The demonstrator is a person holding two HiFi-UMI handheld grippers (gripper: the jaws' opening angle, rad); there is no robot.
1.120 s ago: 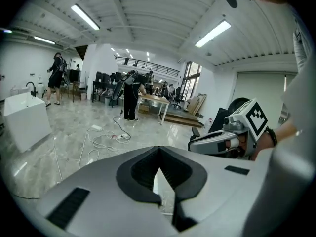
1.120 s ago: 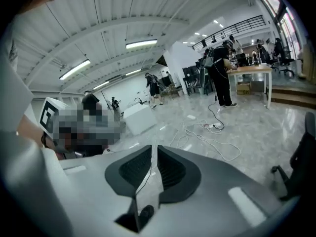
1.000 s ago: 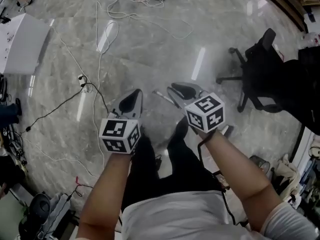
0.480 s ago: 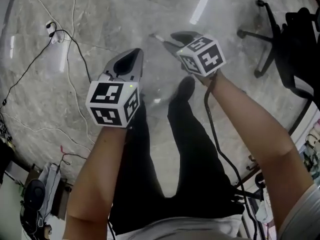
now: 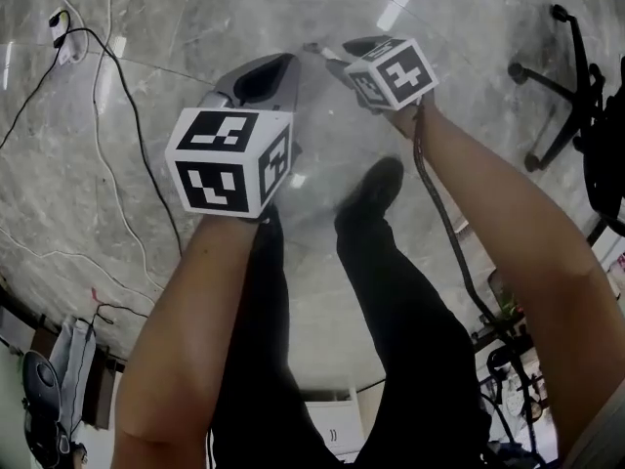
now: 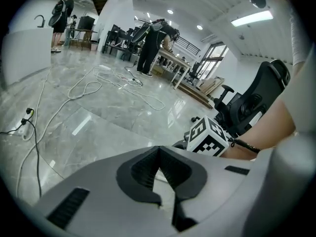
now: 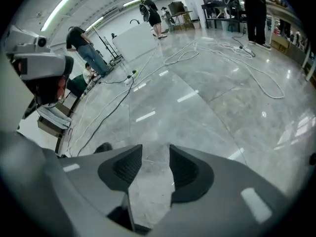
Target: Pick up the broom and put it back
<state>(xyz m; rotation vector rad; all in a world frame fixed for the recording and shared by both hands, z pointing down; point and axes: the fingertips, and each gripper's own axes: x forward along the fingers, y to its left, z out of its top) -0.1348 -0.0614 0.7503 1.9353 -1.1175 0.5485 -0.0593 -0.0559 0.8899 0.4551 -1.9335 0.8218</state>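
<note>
No broom shows in any view. My left gripper (image 5: 266,74) points down at the grey marble floor (image 5: 195,27), left of my right gripper (image 5: 337,55). In the left gripper view the left gripper (image 6: 158,151) has its pad tips touching, with nothing between them. That view also shows the right gripper's marker cube (image 6: 208,137) close by on the right. In the right gripper view the right gripper (image 7: 155,157) has its jaws opening, and only bare floor shows in the gap. My legs and a black shoe (image 5: 374,190) stand just below both grippers.
A black office chair (image 5: 571,86) stands at the right edge. Black and white cables (image 5: 109,96) and a plug block (image 5: 61,25) lie on the floor at the left. Several people (image 6: 154,43) stand by desks far off, with looped white cable (image 6: 98,85) lying nearer than them.
Both grippers have sunk toward the floor and tipped further down. The head view has tilted down with them, so the chair and cables slid outward. The right jaws have spread wider.
</note>
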